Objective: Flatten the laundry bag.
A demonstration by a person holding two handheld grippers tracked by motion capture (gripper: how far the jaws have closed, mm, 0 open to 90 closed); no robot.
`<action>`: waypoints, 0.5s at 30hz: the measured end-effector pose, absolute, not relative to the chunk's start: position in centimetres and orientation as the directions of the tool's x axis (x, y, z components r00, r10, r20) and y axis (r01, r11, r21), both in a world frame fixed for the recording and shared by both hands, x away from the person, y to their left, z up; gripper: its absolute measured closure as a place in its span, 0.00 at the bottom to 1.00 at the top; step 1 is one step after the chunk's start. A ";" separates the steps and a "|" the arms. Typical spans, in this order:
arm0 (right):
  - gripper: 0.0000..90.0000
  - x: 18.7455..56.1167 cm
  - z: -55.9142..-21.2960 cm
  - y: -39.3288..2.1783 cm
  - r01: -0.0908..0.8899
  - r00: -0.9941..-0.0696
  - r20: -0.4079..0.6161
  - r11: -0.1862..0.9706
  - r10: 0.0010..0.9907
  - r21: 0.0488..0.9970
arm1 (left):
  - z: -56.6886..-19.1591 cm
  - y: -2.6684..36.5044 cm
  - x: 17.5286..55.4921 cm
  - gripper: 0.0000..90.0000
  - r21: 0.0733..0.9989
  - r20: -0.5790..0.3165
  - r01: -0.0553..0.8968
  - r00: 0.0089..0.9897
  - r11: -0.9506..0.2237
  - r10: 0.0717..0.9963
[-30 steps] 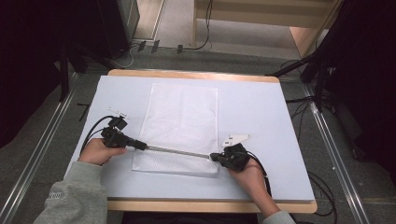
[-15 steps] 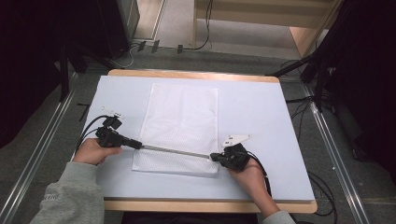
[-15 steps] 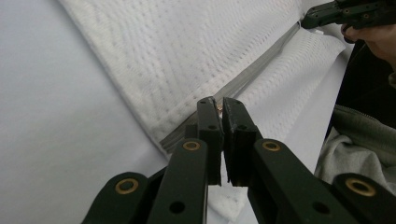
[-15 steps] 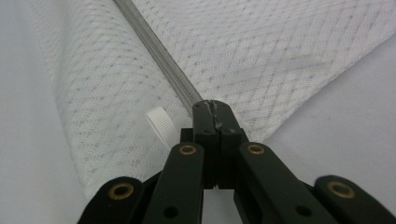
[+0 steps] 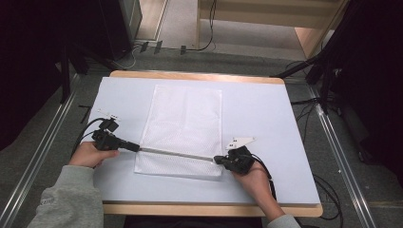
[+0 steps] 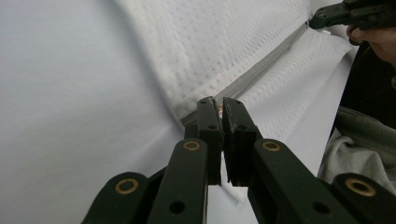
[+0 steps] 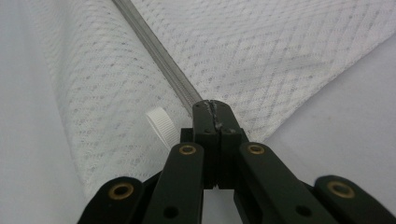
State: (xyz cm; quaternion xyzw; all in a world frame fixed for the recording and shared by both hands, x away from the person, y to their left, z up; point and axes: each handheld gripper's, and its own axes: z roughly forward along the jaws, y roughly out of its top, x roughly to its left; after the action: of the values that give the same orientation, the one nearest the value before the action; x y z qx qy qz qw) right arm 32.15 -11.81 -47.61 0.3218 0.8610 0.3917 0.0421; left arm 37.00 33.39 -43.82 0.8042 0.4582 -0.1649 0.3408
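Note:
A white mesh bag (image 5: 185, 118) lies flat on the white-covered table (image 5: 266, 109), with a grey zipper (image 5: 176, 153) running across it near its front edge. My left gripper (image 5: 137, 147) is at the zipper's left end, at the bag's left edge. In the left gripper view, the left gripper (image 6: 219, 105) is shut on a small coppery zipper pull at the end of the zipper (image 6: 261, 70). My right gripper (image 5: 217, 159) is shut on the zipper's right end. The right gripper view shows the right gripper (image 7: 213, 106) pinching the zipper (image 7: 154, 46) beside a white ribbed tab (image 7: 161, 126).
The table's wooden front edge (image 5: 209, 209) is close behind both hands. Cables (image 5: 304, 102) trail off the right side, and dark equipment (image 5: 361, 57) stands to the right and left. Metal floor rails (image 5: 43, 152) flank the table. A grey sleeve (image 6: 355, 149) lies near the left jaws.
My left gripper has slid to the left along the zipper, toward the bag's left edge, lengthening the grey line between the two grippers. The right gripper has stayed put.

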 end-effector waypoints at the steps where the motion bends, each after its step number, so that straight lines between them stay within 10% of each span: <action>1: 1.00 32.2 -47.6 -11.8 0.521 -0.790 0.179 0.486 0.587 0.702 | -43.9 33.7 36.9 0.98 0.393 -0.567 0.853 0.519 -0.344 0.640; 15: 1.00 32.2 -47.6 -11.8 0.523 -0.790 0.180 0.491 0.586 0.697 | -44.1 33.9 36.5 0.97 0.402 -0.564 0.852 0.519 -0.335 0.642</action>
State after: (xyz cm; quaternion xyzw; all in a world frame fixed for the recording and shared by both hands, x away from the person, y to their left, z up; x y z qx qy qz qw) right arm 32.25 -11.77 -47.55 0.3212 0.8625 0.3891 0.0405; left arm 36.49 33.94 -44.12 0.8022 0.4657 -0.1540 0.3403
